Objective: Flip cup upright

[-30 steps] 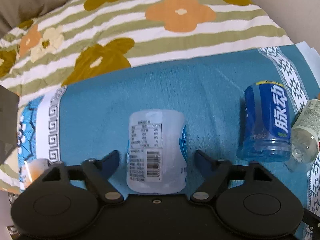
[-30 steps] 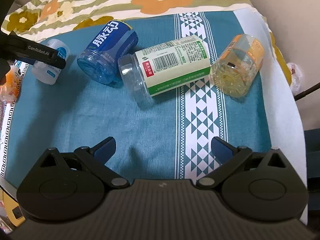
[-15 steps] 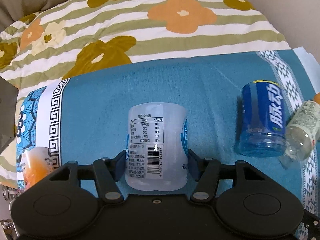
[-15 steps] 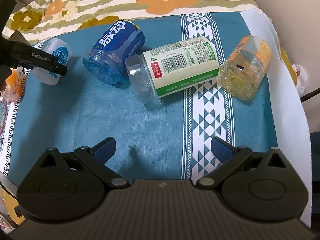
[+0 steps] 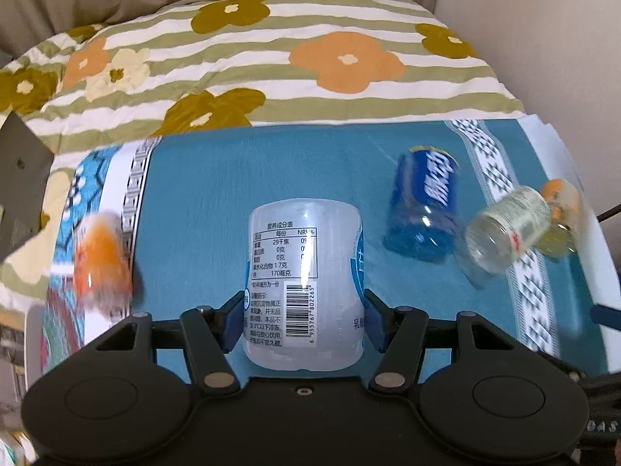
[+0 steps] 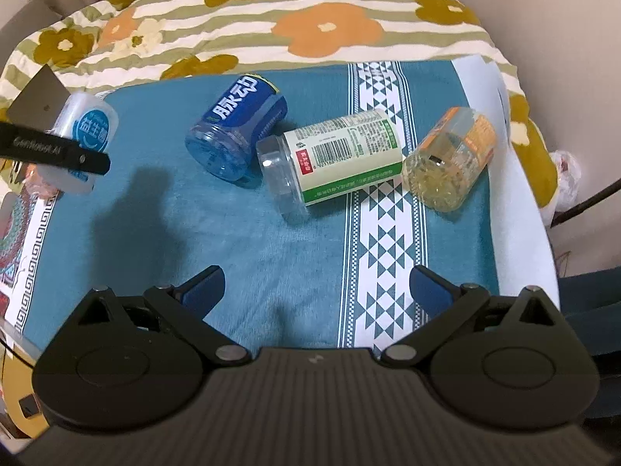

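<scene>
My left gripper (image 5: 304,324) is shut on a frosted white cup (image 5: 304,283) with a printed label and barcode, held off the blue cloth. In the right wrist view the same white cup (image 6: 87,132) shows at far left, gripped by the left gripper (image 6: 54,151). A blue cup (image 6: 236,136), a clear green-labelled cup (image 6: 333,159) and a yellow-orange cup (image 6: 450,163) lie on their sides in a row. My right gripper (image 6: 316,285) is open and empty over the cloth, short of them.
The blue patterned cloth (image 6: 248,240) covers a table with a flowered striped blanket (image 6: 310,31) behind. An orange cup (image 5: 101,264) stands blurred at the left in the left wrist view. A wall rises at the right.
My left gripper closed on the white cup and lifted it; the scene below now sits lower and farther. The right gripper stayed open and drew back a little.
</scene>
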